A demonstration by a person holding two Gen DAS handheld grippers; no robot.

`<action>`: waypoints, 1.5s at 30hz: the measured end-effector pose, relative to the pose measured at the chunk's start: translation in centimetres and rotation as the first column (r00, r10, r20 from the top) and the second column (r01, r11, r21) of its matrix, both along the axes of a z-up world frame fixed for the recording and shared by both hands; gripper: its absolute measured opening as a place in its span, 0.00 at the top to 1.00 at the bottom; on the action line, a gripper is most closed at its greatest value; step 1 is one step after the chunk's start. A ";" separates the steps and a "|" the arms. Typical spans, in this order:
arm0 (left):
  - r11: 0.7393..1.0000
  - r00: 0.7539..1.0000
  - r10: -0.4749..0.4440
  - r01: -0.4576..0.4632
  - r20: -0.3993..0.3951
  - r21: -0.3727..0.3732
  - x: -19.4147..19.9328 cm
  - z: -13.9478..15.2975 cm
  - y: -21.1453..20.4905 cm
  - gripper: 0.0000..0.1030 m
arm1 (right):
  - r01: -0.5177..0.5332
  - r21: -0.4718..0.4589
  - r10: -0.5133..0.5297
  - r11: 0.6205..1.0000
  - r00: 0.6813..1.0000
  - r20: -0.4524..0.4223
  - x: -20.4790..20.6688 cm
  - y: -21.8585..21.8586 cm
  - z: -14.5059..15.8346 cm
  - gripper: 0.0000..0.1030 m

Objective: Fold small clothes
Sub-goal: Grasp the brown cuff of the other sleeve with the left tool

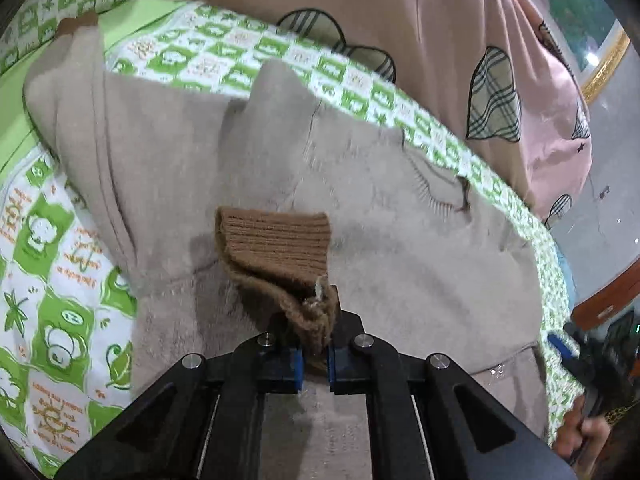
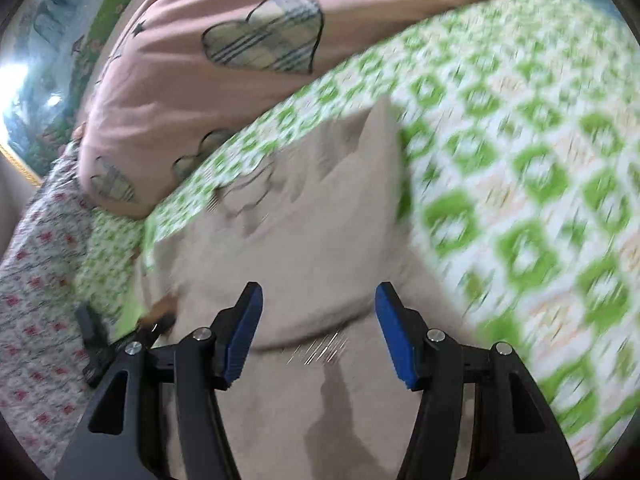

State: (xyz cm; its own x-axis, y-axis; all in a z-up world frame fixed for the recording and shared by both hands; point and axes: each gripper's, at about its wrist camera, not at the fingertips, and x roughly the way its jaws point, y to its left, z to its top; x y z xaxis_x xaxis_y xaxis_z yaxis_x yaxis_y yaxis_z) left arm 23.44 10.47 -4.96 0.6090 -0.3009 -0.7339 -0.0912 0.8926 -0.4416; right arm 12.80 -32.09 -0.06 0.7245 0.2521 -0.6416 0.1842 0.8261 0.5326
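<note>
The left gripper (image 1: 316,354) has its jaws clenched on the brown ribbed cuff (image 1: 276,240) of a beige knit sweater (image 1: 400,248), the cuff lying over the sweater's middle. The right gripper (image 2: 318,332) hangs over the same sweater (image 2: 304,240) with jaws parted and nothing between them. The sweater lies spread on a bed sheet (image 1: 60,280) checked in green and white with cartoon figures; its orange lettering is too small and warped to read. Behind lies a pink quilt (image 1: 460,40) with plaid hearts. The right view is blurred, so finer print there may be lost.
</note>
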 end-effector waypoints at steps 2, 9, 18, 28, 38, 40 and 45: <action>1.000 1.000 -0.006 0.006 -0.008 -0.007 0.0 -0.3 -0.3 0.94 | 0.032 -0.077 -0.033 0.997 0.999 -0.013 1.5 -0.8 0.3 0.42; 1.000 1.000 -0.017 0.017 -0.023 -0.001 -0.7 -0.6 -0.3 0.94 | -0.041 -0.170 0.008 0.985 0.981 -0.192 9.3 -2.7 -3.6 0.86; 0.994 0.994 -0.106 0.107 -0.028 0.028 0.3 -1.3 -3.3 0.90 | -0.078 -0.244 0.029 0.967 0.980 -0.199 10.0 -5.1 -3.1 0.92; 0.999 0.999 -0.034 0.035 -0.029 0.024 -2.6 -0.4 0.5 0.81 | -0.099 -0.335 0.061 0.937 0.991 -0.122 4.5 0.4 -0.6 0.48; 0.988 0.994 0.106 -0.108 0.019 0.107 -4.3 3.9 7.8 0.44 | 0.003 -0.282 -0.022 0.959 0.998 -0.065 0.2 -0.7 1.0 0.44; 0.975 0.986 0.162 -0.166 0.037 0.145 -2.8 5.1 10.3 0.37 | 0.014 -0.296 -0.024 0.955 0.999 -0.029 -1.2 -0.1 2.1 0.44; 0.943 0.969 0.240 -0.245 0.050 0.224 4.3 7.3 15.6 0.29 | -0.061 -0.224 0.060 0.973 0.998 -0.012 -3.5 2.6 2.8 0.44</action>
State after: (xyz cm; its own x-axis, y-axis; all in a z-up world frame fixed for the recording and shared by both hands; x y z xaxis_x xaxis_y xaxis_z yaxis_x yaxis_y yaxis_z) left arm 27.74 26.02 2.36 0.6592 0.0306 -0.7514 -0.3105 0.9211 -0.2349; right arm 9.28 -29.54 2.74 0.7089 0.1445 -0.6903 0.1325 0.9341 0.3316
